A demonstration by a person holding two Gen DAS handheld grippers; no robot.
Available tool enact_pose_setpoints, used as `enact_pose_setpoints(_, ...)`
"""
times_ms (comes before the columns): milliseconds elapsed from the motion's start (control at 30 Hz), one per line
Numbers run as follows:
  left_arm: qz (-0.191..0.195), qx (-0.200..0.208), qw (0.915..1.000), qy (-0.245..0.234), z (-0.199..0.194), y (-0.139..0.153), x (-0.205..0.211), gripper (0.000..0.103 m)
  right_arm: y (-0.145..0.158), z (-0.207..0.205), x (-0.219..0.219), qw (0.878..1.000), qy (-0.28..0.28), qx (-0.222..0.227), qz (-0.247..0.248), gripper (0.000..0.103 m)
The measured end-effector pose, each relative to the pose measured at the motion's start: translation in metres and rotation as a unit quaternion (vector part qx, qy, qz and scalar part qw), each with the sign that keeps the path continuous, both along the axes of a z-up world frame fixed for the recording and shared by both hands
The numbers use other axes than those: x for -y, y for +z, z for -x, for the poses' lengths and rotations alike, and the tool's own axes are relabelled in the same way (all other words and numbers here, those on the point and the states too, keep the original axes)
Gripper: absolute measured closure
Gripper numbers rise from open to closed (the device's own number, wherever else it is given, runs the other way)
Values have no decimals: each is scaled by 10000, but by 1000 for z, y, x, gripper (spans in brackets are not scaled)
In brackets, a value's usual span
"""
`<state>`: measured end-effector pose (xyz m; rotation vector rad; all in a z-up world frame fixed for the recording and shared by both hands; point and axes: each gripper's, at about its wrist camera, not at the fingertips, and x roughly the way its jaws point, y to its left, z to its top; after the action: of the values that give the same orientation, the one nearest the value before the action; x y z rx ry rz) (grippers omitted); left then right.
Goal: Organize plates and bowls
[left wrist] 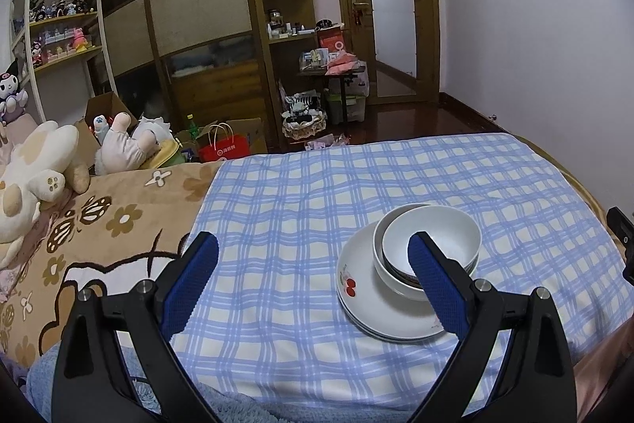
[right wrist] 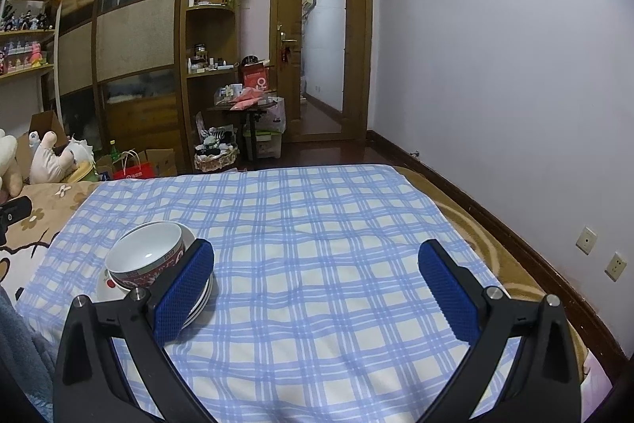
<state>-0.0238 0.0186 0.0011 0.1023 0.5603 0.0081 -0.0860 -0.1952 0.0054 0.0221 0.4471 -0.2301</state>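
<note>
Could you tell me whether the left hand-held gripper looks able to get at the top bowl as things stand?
Probably yes. The left hand-held gripper is open and empty, and the top bowl sits nested on the stacked plates with nothing over it; only bare checked cloth lies around the stack.

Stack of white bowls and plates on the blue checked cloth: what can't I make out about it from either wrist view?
- Plate count: in both views the white plates show only stacked rims; the exact number is unclear.
- Lower white bowl: its inside is covered by the top white bowl.
- Right wrist view: the right gripper's blue finger pad hides the stack's near right edge.
- Left wrist view: a blue pad covers the bowls' front.
</note>
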Motion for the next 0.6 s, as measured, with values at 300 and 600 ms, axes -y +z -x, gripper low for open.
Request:
enact_pose_setpoints(300, -4, -5, 10000, -1, 0, -1, 1, 8, -2, -1, 1, 10000, -21, -11, -16, 0)
enact_pose_setpoints(600, -3, -22, 10000, -36, 1, -3, 0, 8, -2, -1, 1, 10000, -15, -18, -19, 0)
